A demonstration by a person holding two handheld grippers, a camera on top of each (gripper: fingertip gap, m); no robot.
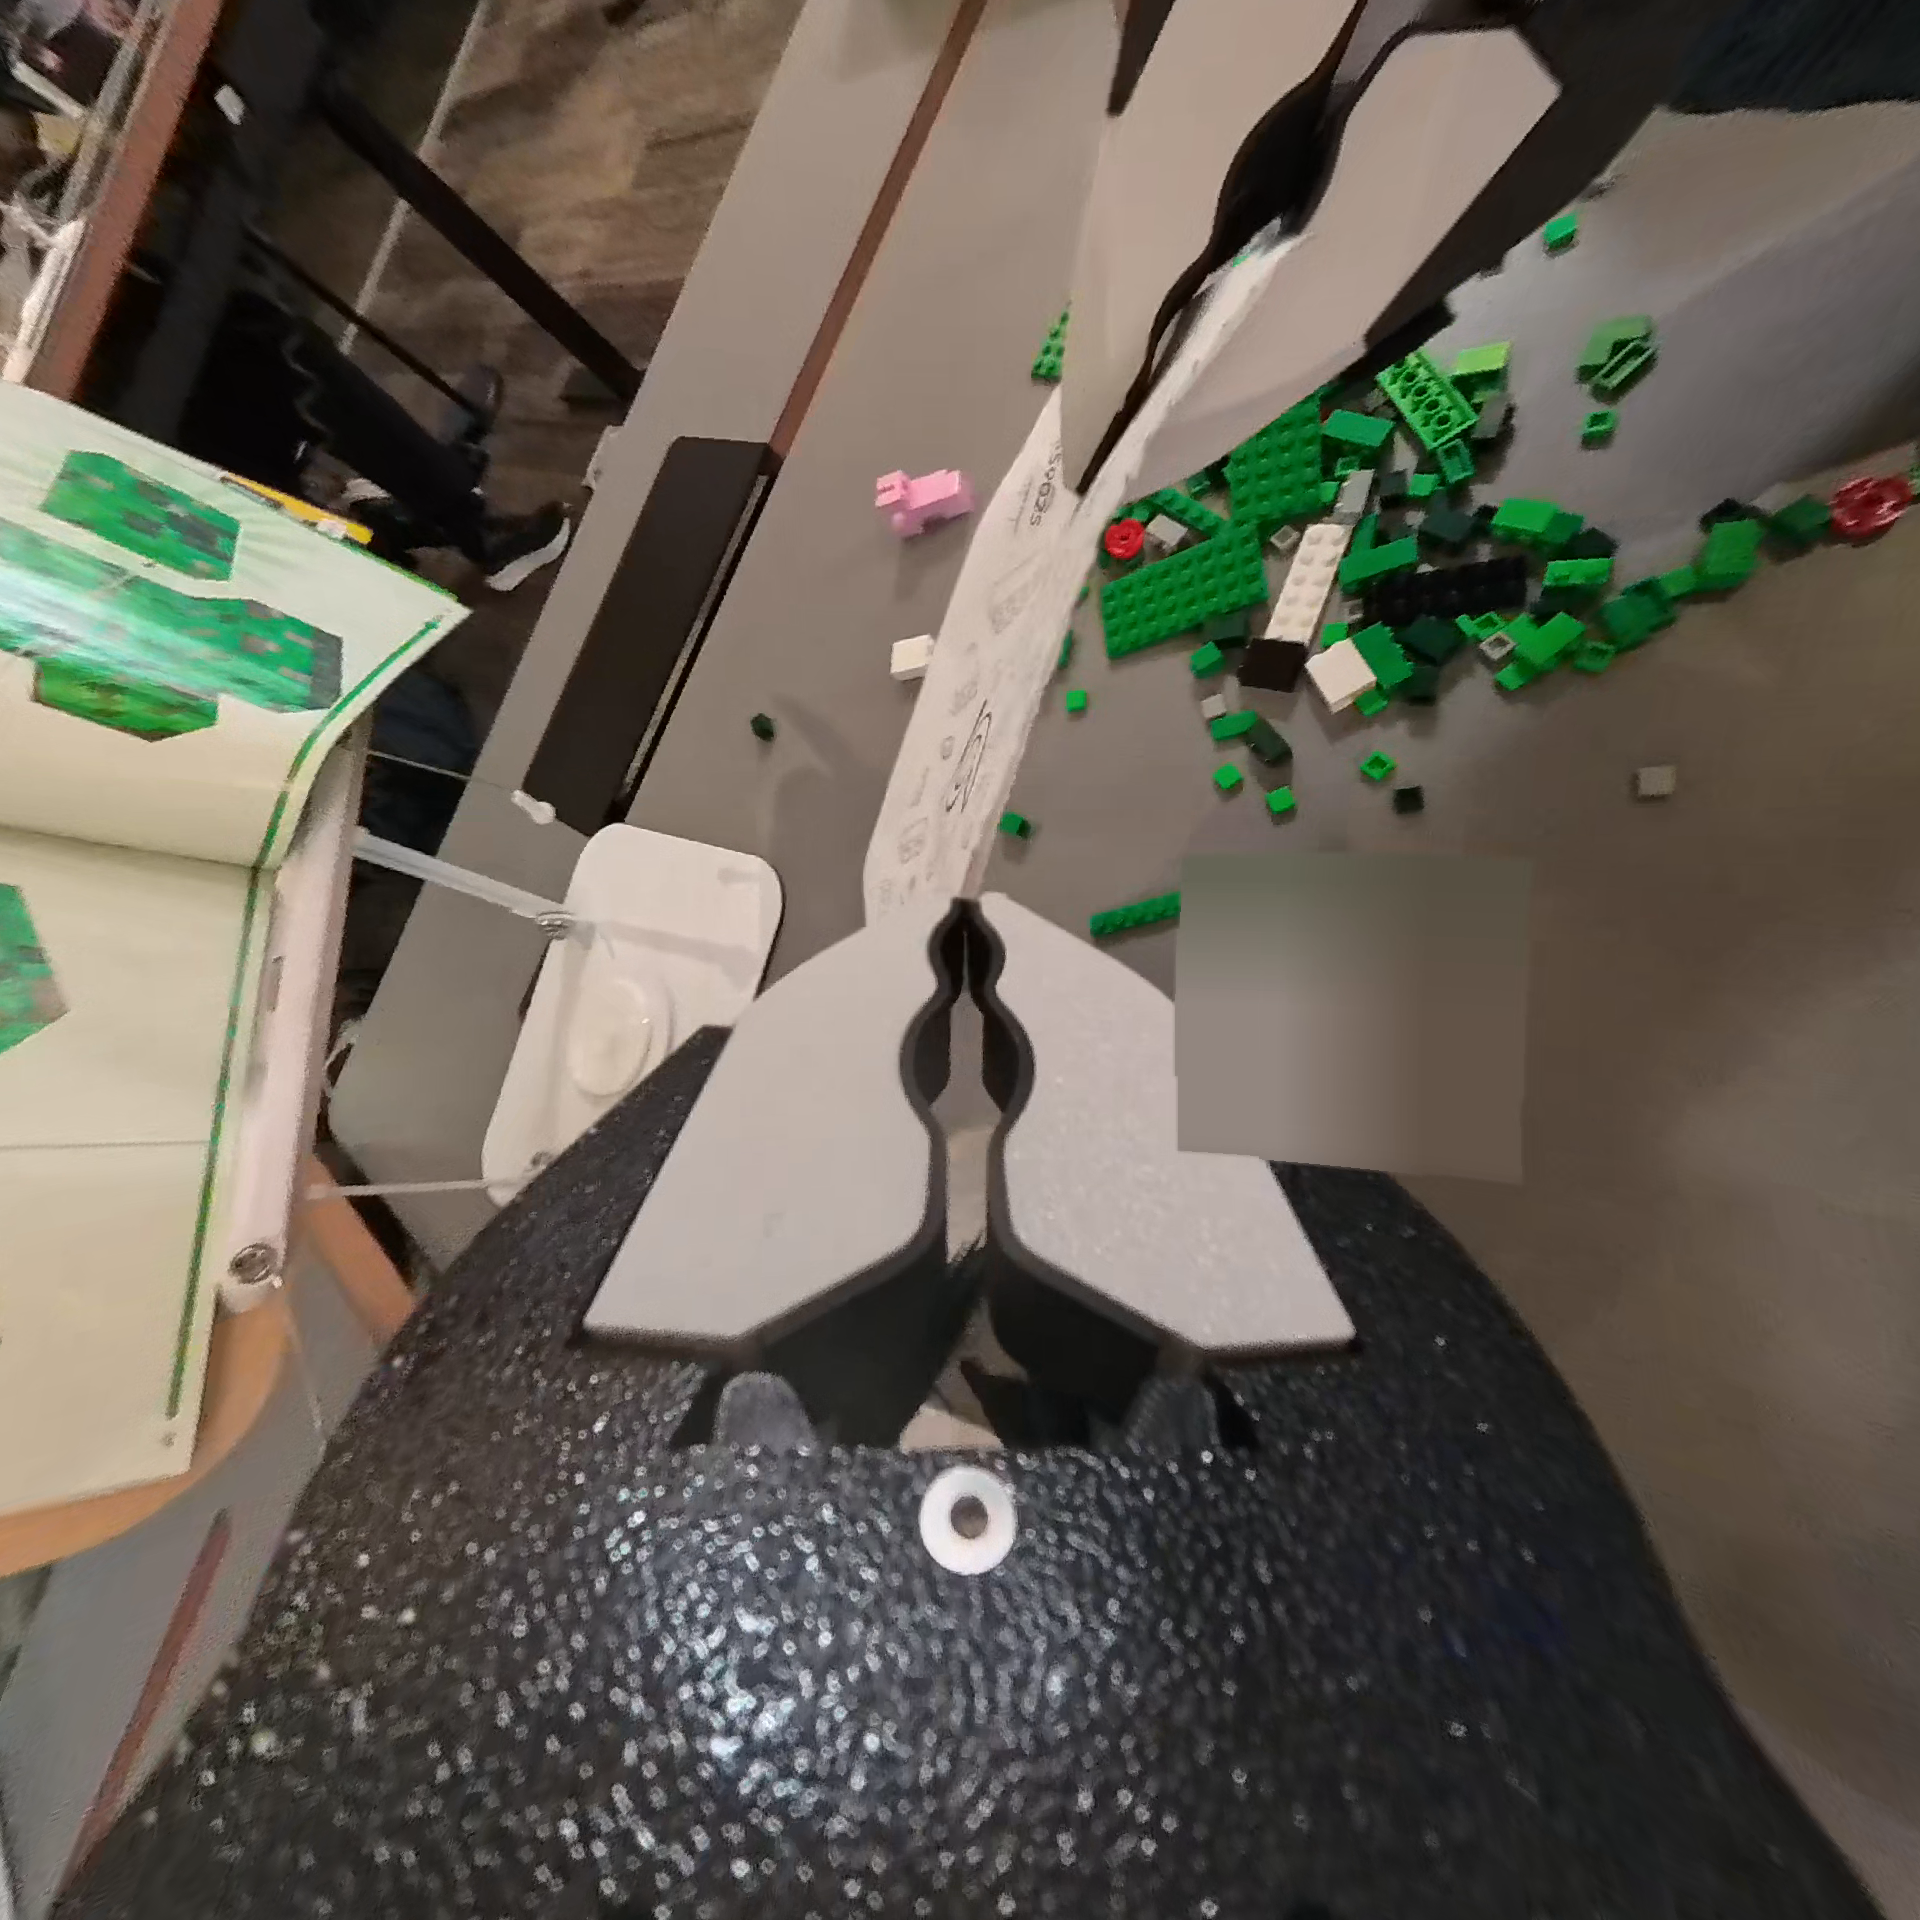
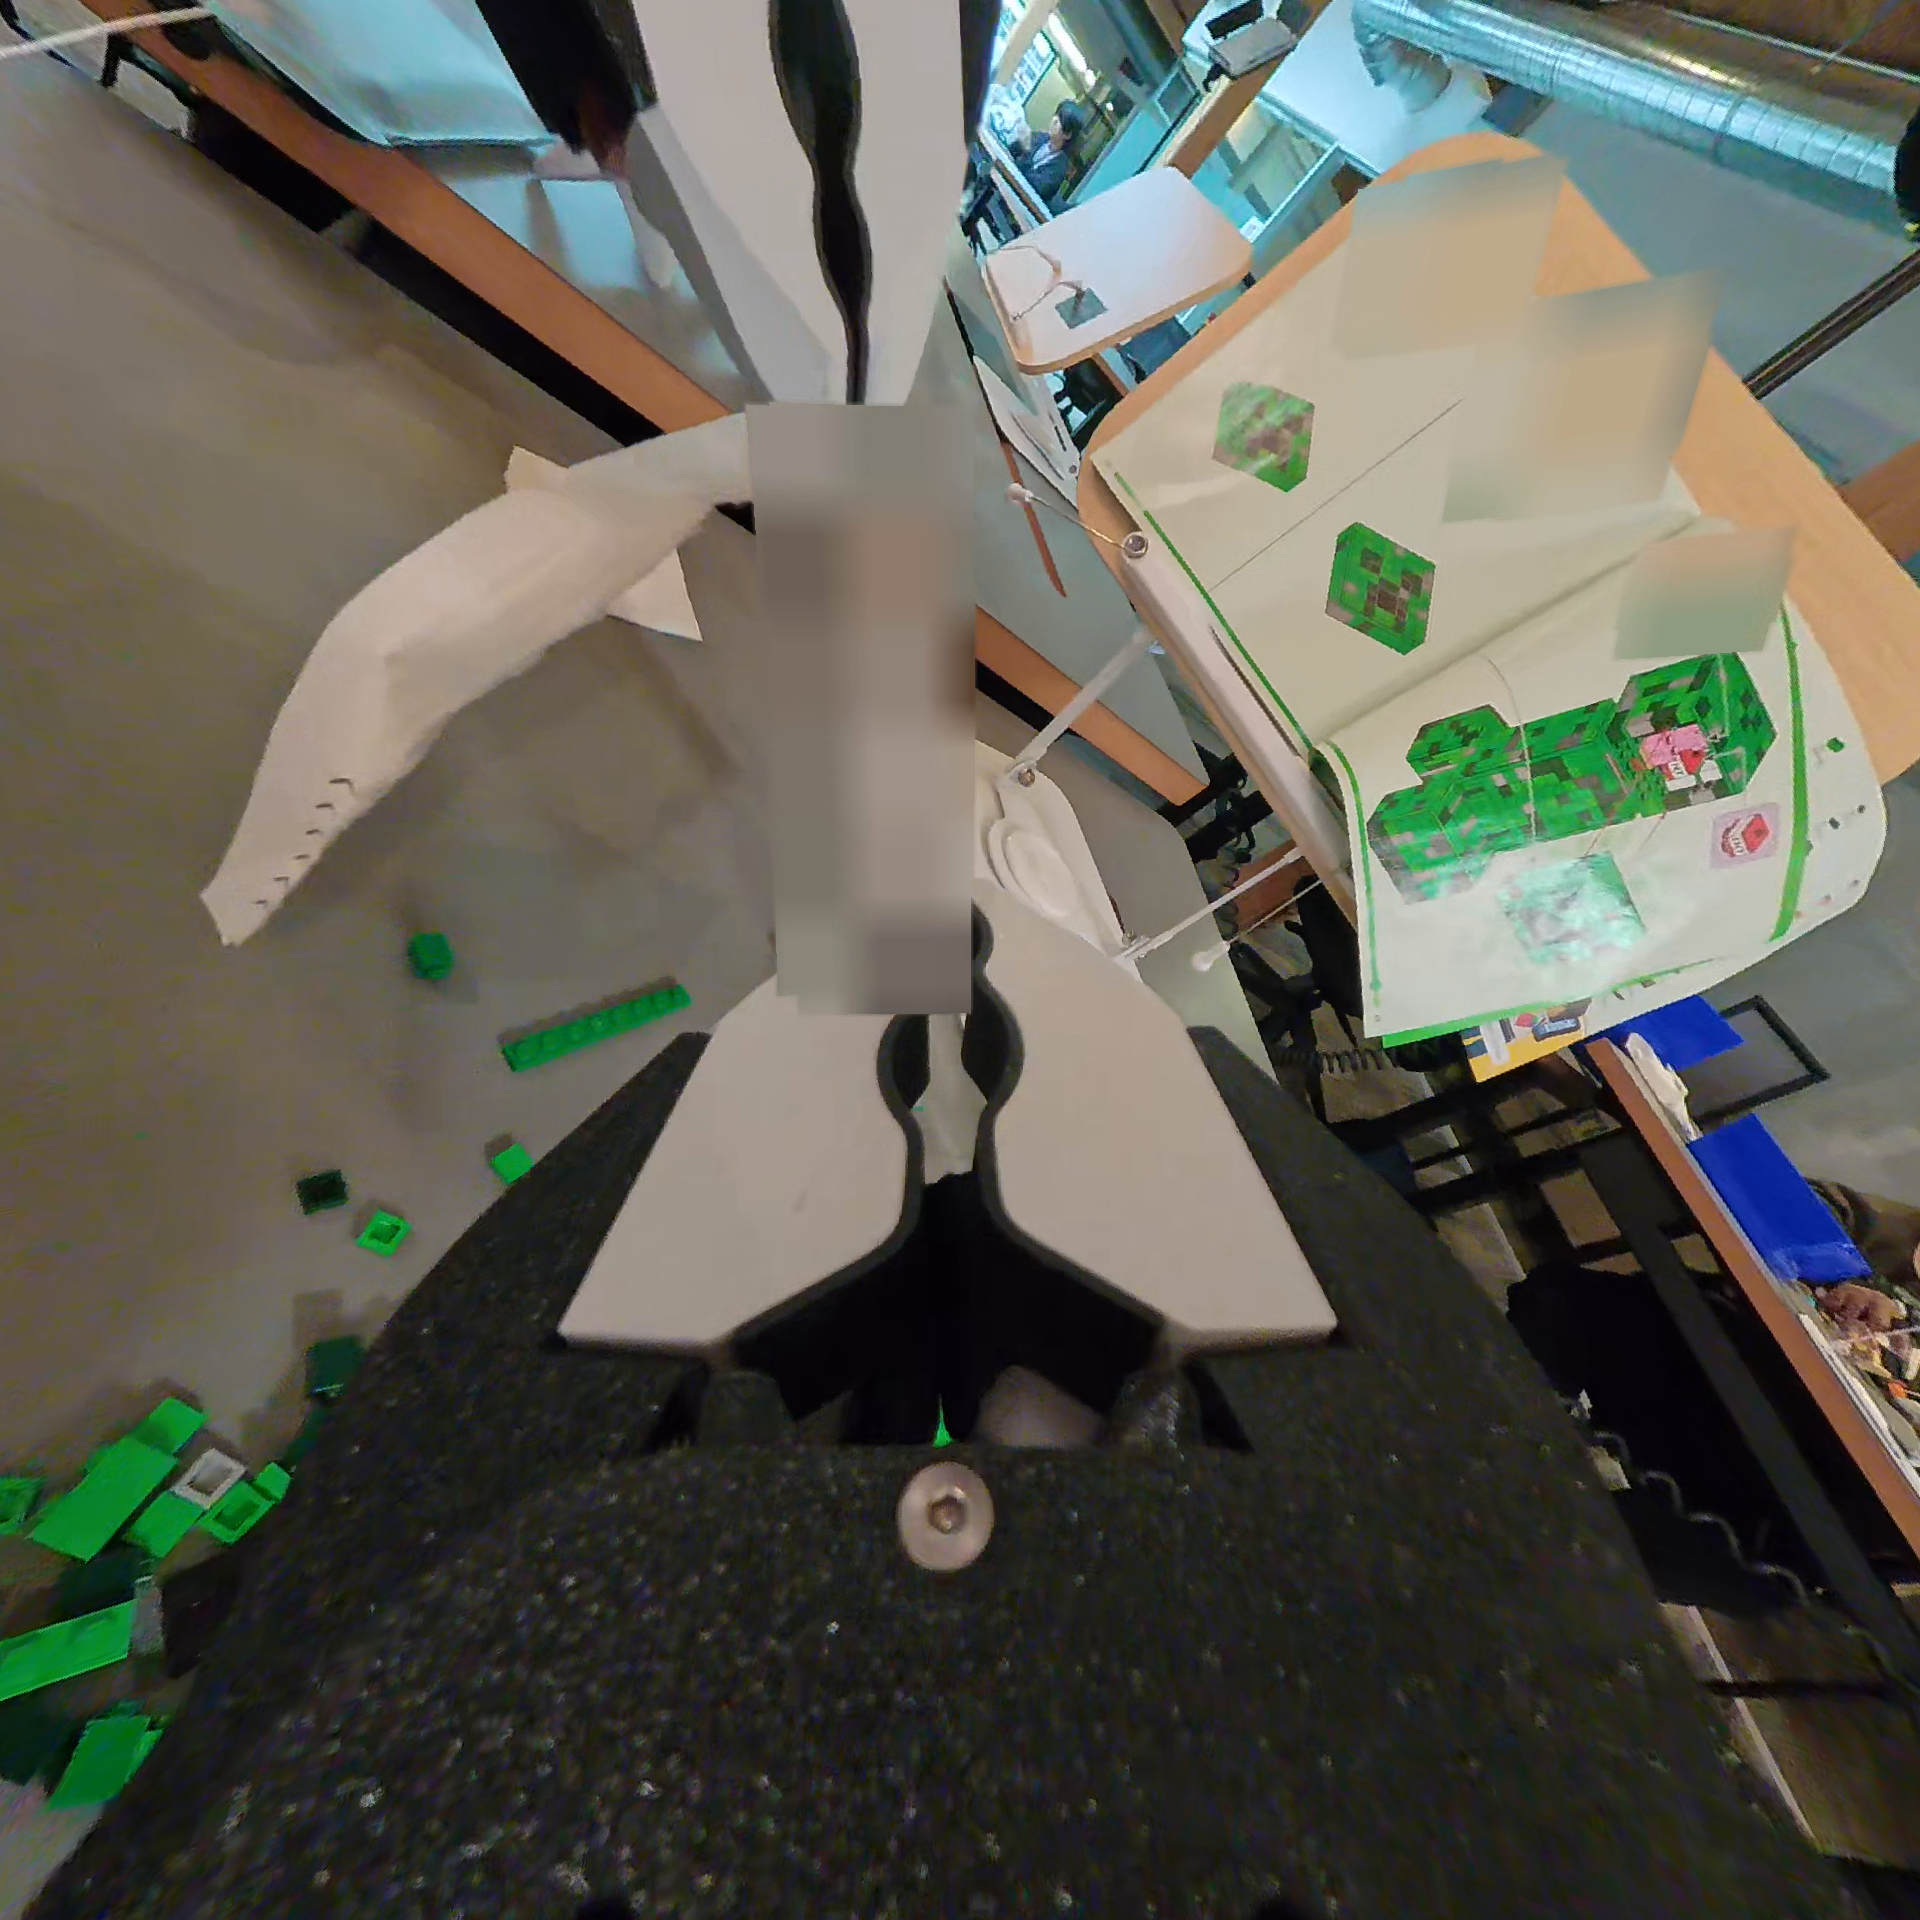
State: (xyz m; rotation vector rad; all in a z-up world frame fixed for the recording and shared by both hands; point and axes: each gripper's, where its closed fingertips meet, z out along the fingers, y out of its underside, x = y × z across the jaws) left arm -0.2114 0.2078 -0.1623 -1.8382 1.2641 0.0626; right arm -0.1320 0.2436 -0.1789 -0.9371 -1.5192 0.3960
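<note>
White paper bag (image 1: pixel 977 665), long, crumpled and printed with line drawings, spans the gap between the two grippers above the grey tabletop (image 1: pixel 1662 1039). The left gripper (image 1: pixel 966 920) has its jaws closed, tips pinching one end of the bag; in the left wrist view the bag runs straight ahead from those tips, long axis in line with the fingers, up to the right gripper (image 1: pixel 1195 312), which grips the far end with jaws likewise closed on it.

In the right wrist view the right gripper (image 2: pixel 951 1039) has its tips partly hidden by a blurred patch; the jaws stand narrow, with white paper between them. The left gripper (image 2: pixel 852 343) faces it from above, and a loose flap of the bag (image 2: pixel 416 707) hangs to the left over the table.

Loose green, black and white plastic building bricks (image 1: pixel 1351 551) lie scattered on the table below and right of the bag. A small pink brick pig (image 1: pixel 925 499) stands apart, left of the bag. An open instruction booklet (image 1: pixel 135 727) rests on a stand (image 2: pixel 1226 665) at the table edge.
</note>
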